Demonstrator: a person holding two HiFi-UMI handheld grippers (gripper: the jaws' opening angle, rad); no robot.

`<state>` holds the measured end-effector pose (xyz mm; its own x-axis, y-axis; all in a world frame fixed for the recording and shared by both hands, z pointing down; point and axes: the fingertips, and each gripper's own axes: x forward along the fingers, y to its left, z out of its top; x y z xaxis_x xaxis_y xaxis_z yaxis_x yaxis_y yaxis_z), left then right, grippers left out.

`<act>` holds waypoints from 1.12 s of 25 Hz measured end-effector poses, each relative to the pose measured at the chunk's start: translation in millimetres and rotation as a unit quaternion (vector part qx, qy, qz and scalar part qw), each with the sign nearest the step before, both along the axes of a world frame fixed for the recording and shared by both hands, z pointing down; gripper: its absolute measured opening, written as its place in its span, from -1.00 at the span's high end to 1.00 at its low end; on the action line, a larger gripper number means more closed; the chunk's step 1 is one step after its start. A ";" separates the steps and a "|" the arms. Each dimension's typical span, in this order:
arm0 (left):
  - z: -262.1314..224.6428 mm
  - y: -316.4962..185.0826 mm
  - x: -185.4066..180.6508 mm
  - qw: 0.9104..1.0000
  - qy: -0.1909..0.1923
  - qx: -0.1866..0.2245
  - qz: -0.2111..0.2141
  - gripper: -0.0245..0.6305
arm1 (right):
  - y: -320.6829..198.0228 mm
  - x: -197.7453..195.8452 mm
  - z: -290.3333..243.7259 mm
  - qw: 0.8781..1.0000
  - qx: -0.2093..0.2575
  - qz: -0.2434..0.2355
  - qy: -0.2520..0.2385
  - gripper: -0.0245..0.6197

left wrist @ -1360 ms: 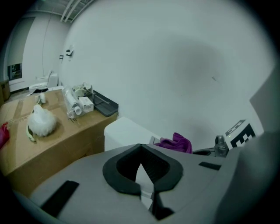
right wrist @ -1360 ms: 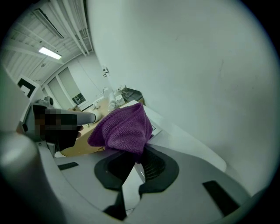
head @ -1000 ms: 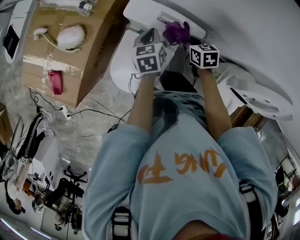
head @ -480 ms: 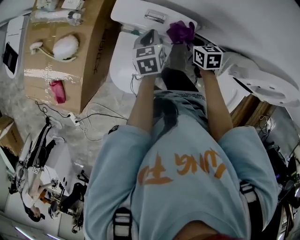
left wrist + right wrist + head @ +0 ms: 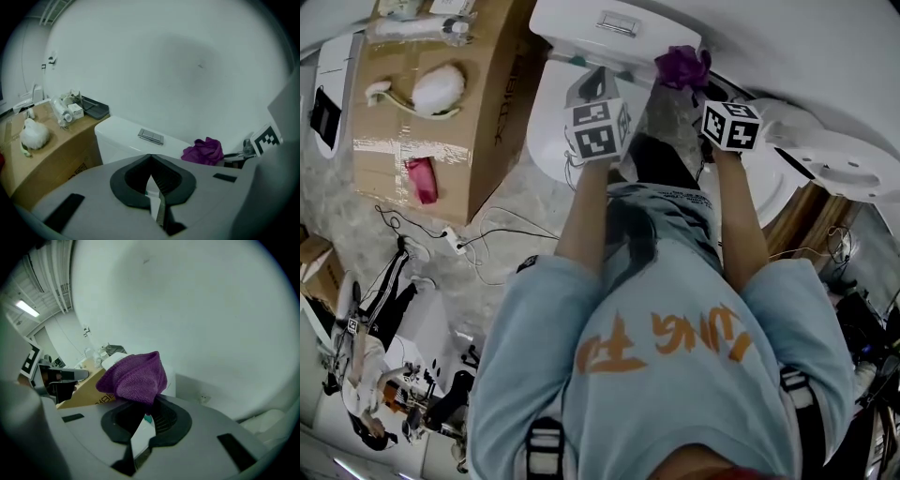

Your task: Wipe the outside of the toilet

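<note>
Holding a purple cloth (image 5: 136, 376) bunched in our right gripper (image 5: 147, 416), we have its jaws clamped on the lower folds, and the rest of the fabric puffs up above them. In the head view the cloth (image 5: 682, 66) sits at the right end of the toilet's tank (image 5: 577, 23), in front of the white wall (image 5: 806, 56). We cannot tell whether it presses on the porcelain. The right gripper (image 5: 686, 84) reaches forward from our right arm.

Our left gripper (image 5: 151, 180) has its jaws together with nothing between them. It hangs above the tank (image 5: 117, 136) and points toward the flush button (image 5: 151, 136). From there we see the cloth (image 5: 205, 151) off to the right, at the tank's end. In the head view the left gripper (image 5: 598, 73) is just left of the right one, over the bowl (image 5: 548, 127).

The flush button (image 5: 617, 23) lies in the middle of the tank's lid. A cardboard box (image 5: 478, 103) stands just left of the toilet. On it lie a white round lump (image 5: 438, 91), a red item (image 5: 420, 180) and a clear bottle (image 5: 412, 28). Cables (image 5: 478, 239) trail over the floor (image 5: 441, 281) beside the box.
</note>
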<state>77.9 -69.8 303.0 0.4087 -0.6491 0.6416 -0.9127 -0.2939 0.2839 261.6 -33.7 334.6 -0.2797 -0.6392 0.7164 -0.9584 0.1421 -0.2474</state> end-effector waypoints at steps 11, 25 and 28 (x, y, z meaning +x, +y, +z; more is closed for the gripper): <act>17.6 44.7 -80.4 0.999 0.011 0.020 -0.043 0.87 | 44.3 -93.5 -33.3 0.997 0.059 -0.033 -0.037 0.77; 83.9 43.0 -180.5 0.995 0.012 0.057 -0.085 0.87 | 24.8 -230.0 54.3 0.990 0.047 -0.124 -0.058 0.77; 95.5 33.1 -188.9 0.994 0.013 0.073 -0.084 0.87 | 7.7 -253.2 71.2 0.987 0.052 -0.141 -0.061 0.77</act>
